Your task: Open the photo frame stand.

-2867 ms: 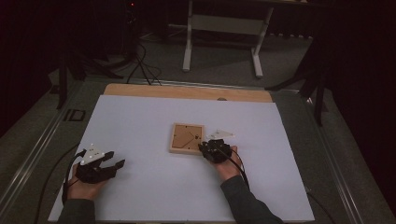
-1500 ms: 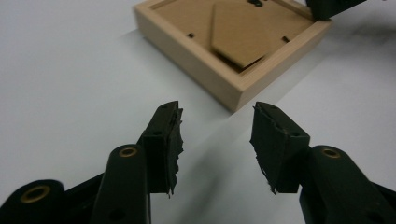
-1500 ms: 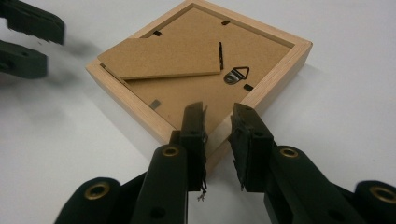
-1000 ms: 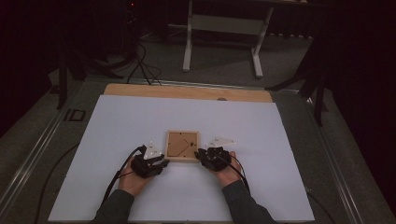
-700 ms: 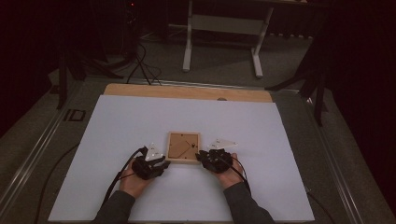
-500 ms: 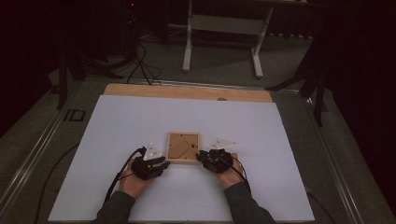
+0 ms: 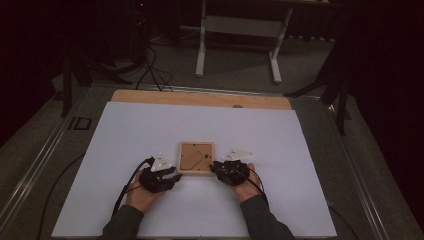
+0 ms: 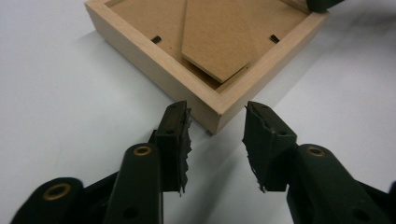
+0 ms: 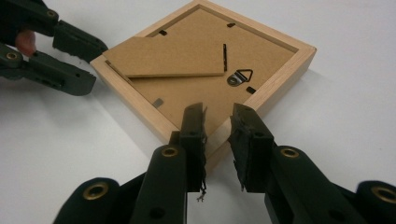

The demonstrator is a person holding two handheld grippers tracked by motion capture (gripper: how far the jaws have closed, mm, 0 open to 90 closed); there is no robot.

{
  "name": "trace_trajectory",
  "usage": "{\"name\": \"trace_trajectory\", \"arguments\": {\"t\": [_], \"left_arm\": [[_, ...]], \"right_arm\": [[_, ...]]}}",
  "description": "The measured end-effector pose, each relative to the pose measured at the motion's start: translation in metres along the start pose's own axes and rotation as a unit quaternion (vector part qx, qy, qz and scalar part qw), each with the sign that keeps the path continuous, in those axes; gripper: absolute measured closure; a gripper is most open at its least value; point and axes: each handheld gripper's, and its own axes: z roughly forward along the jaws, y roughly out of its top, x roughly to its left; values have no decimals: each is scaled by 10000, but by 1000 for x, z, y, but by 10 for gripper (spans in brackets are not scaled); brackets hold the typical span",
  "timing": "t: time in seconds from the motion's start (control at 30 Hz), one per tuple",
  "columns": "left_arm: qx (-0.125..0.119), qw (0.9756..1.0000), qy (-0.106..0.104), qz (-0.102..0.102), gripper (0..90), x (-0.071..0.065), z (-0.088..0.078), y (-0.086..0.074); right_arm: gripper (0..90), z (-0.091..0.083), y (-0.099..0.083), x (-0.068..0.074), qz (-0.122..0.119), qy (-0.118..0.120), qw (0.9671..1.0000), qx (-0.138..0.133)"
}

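Wooden frame [image 8: 205, 60] corner — just beyond parted fingers [image 8: 175, 140].

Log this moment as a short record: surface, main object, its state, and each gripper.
surface: white sheet on a table
object: wooden picture frame, lying back side up
back parts: stand flap and metal hanger
left gripper: open, fingers astride a near corner of the frame
right gripper: open, fingers over another near corner
contact: cannot tell
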Motion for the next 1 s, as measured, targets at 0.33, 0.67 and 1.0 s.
{"name": "trace_trajectory", "arguments": {"t": [0.33,0.67,1.0], "left_arm": [[-316,9994,14,-105,503,-1,-6,9],[-264,9995,171,70,491,-7,1,18],[-266,9993,217,167,480,-8,10,32]], "right_arm": [[897,-7,-1,12,-342,-94,9994,-54],[898,-4,-4,16,-442,-76,9990,46],[898,-2,-4,15,-491,-36,9988,15]]}}
